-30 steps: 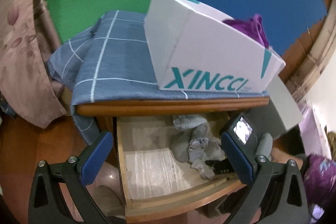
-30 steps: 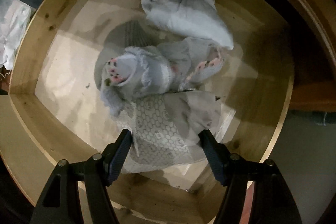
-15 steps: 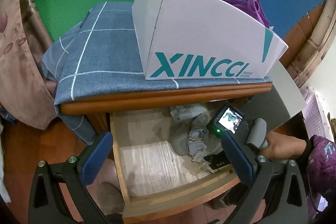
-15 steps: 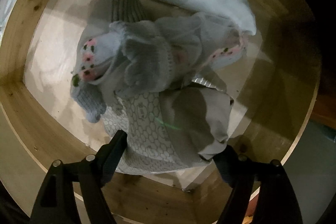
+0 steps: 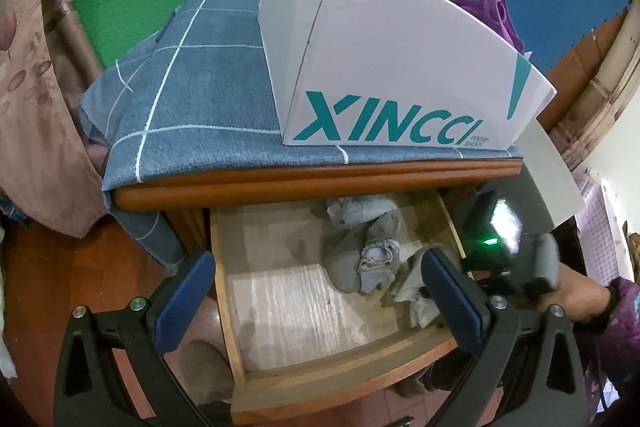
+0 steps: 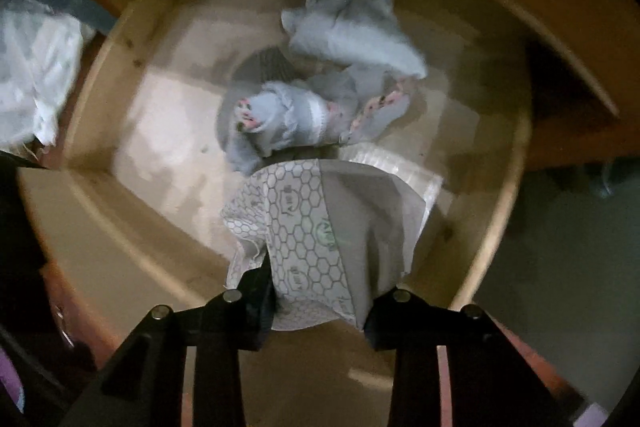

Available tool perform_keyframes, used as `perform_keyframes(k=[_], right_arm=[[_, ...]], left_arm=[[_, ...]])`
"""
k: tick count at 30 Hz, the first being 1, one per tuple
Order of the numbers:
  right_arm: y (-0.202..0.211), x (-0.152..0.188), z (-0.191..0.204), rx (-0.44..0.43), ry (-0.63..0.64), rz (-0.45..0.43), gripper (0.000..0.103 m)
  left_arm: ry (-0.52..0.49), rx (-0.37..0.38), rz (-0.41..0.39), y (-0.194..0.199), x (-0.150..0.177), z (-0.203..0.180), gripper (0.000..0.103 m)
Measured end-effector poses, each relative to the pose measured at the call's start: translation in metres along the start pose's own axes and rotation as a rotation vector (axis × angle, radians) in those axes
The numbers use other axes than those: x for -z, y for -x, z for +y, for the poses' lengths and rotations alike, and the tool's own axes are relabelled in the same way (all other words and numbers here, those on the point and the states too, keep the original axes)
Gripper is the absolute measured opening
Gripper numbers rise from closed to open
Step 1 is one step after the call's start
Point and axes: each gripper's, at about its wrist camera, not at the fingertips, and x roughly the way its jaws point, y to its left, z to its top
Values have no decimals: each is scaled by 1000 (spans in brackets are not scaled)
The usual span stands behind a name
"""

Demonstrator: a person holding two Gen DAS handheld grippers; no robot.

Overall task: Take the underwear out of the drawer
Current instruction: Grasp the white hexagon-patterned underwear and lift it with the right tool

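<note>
Extraction is getting underway: the right gripper (image 6: 320, 301), its jaws having just been closing, is pinching the grey honeycomb-printed underwear (image 6: 332, 223) at the front of the open wooden drawer (image 5: 240, 327). Its bunched length is hanging downward into the drawer. Next, lifting it clear. The left gripper (image 5: 320, 301) is hovering wide, holding nothing.

white box (image 5: 384, 75): "XINCCI" in large teal letters on its front; small print beside it too tiny to read
patterned underwear (image 6: 316, 227): small printed marks, unreadable
</note>
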Motion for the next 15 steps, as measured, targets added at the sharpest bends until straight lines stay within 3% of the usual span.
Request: perform_keyframes(k=[6, 15], right_arm=[[54, 43, -17, -102, -93, -157, 34], [75, 70, -6, -184, -186, -300, 34]], left_arm=[[-8, -9, 12, -3, 1, -1, 102], [-34, -32, 35, -10, 3, -7, 102]])
